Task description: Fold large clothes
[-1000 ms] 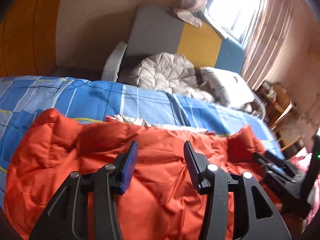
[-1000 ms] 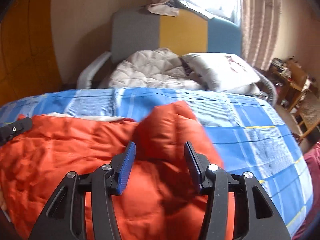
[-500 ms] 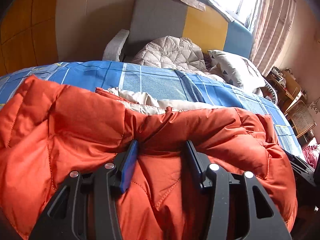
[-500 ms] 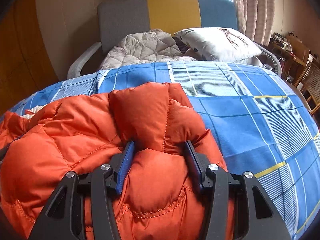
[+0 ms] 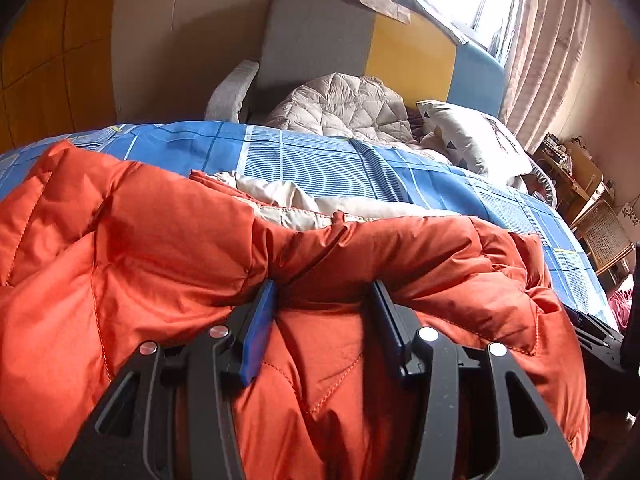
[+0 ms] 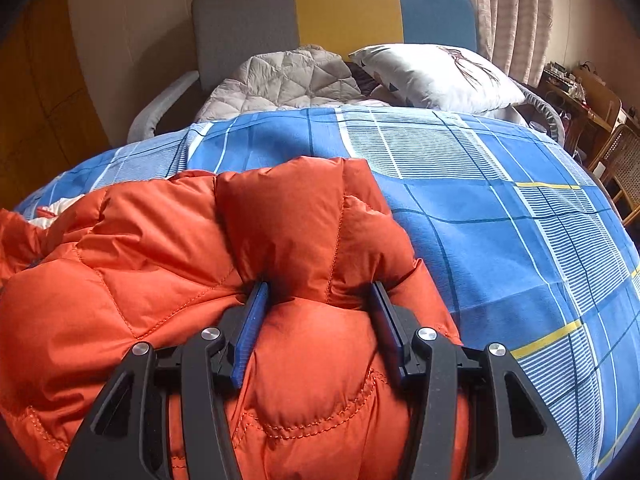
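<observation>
Nearest in each wrist view, the black fingers with blue pads are sunk into an orange quilted down jacket (image 5: 168, 264). The left gripper (image 5: 324, 300) has a thick roll of the jacket's padded fabric bulging between its pads, which press into it from both sides, so it is clamped on the jacket. The right gripper (image 6: 318, 300) likewise pinches a puffy fold of the same jacket (image 6: 132, 280), the fabric swelling up and over both pads.

The jacket lies bunched on the near part of a bed, on a blue checked bedsheet (image 6: 500, 216) with white and yellow lines. In the left view a strip of the jacket's pale lining (image 5: 288, 200) shows along its far edge, and the bedsheet (image 5: 320, 160) runs on beyond it.

Past the far end of the bed sits a beige quilted garment (image 6: 288, 76) heaped beside a white printed pillow (image 6: 436, 76), both in front of a grey, yellow and blue upholstered backrest (image 6: 348, 12). Pinkish curtains (image 5: 548, 48) hang at a bright window to the right, with wooden furniture (image 6: 592, 96) below them
</observation>
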